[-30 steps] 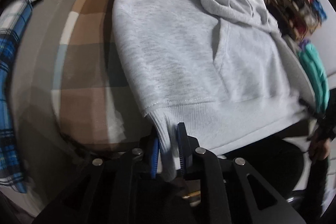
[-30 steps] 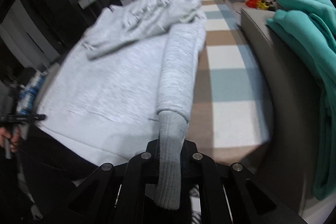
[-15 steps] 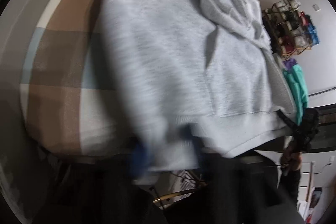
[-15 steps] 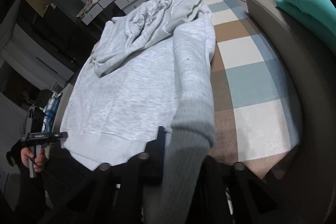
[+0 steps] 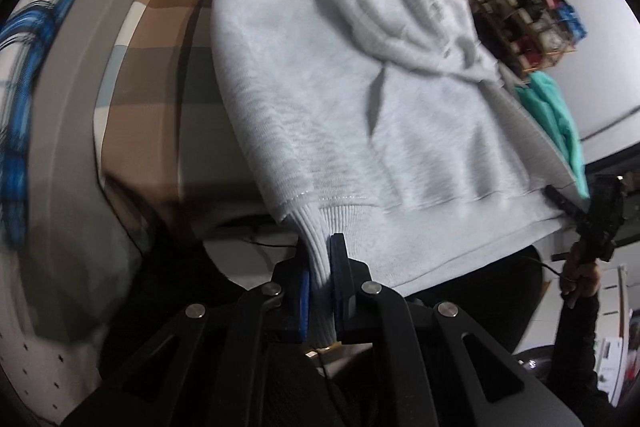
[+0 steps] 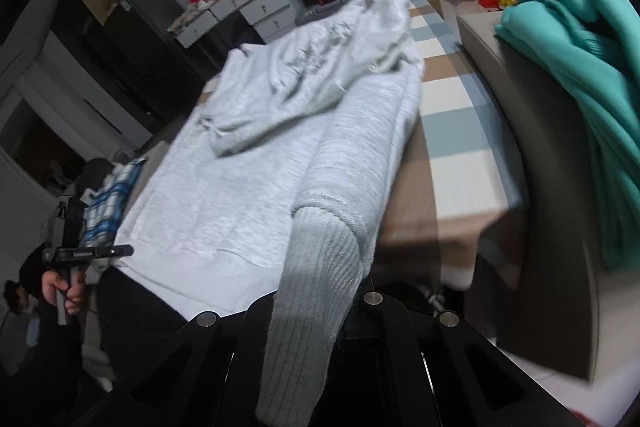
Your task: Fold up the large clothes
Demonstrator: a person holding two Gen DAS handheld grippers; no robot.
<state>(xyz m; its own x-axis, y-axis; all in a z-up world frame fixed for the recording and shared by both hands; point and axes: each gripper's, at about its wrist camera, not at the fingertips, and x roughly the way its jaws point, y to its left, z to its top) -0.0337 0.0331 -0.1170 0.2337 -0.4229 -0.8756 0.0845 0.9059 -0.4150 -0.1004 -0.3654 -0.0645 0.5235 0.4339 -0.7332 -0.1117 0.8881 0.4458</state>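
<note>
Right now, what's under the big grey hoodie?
Under the grey hoodie lies a checked blanket of brown, white and pale blue squares. Whatever else sits beneath the hoodie's middle is covered.

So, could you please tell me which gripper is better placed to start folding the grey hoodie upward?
Neither clearly. The left gripper is shut on the ribbed hem corner of the grey hoodie; the right gripper is shut on its sleeve cuff. Both probably lift together.

A grey hoodie point(image 6: 224, 195) lay spread over a checked blanket point(image 6: 452, 131), its ribbed sleeve cuff point(image 6: 316, 291) draped between the closed jaws of the right gripper point(image 6: 320, 311). A teal garment point(image 6: 580, 67) sat heaped to the right.
</note>
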